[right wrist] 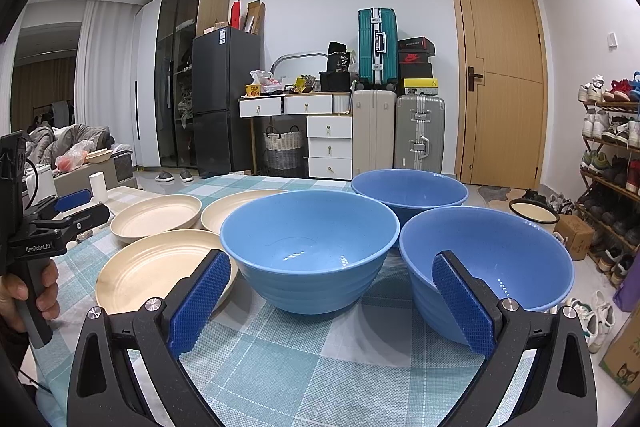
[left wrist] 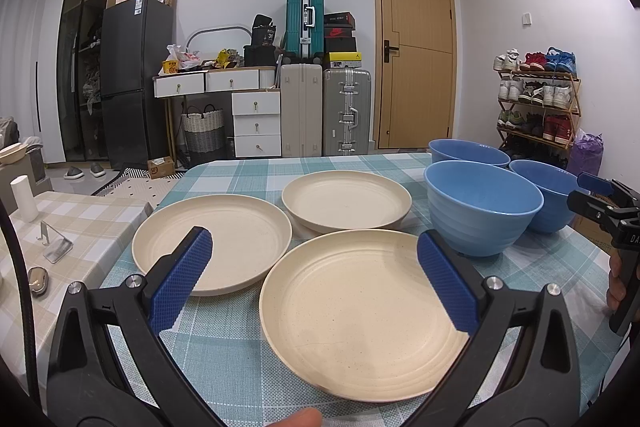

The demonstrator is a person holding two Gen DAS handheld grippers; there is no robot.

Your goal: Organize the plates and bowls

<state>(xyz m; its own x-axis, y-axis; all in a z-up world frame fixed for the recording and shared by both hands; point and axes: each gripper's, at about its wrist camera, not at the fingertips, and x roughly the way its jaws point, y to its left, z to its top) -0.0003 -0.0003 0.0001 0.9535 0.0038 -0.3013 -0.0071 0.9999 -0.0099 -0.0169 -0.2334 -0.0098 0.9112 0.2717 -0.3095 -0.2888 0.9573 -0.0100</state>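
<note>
Our left hand-held gripper (left wrist: pixel 314 269), wide open and empty, faces the nearest plate (left wrist: pixel 362 315); our right hand-held gripper (right wrist: pixel 330 297), equally open and empty, faces the bowls (right wrist: pixel 310 247).

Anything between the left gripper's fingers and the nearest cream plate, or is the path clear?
Nothing: in the left wrist view the open left gripper already frames the nearest cream plate, no object between.
</note>
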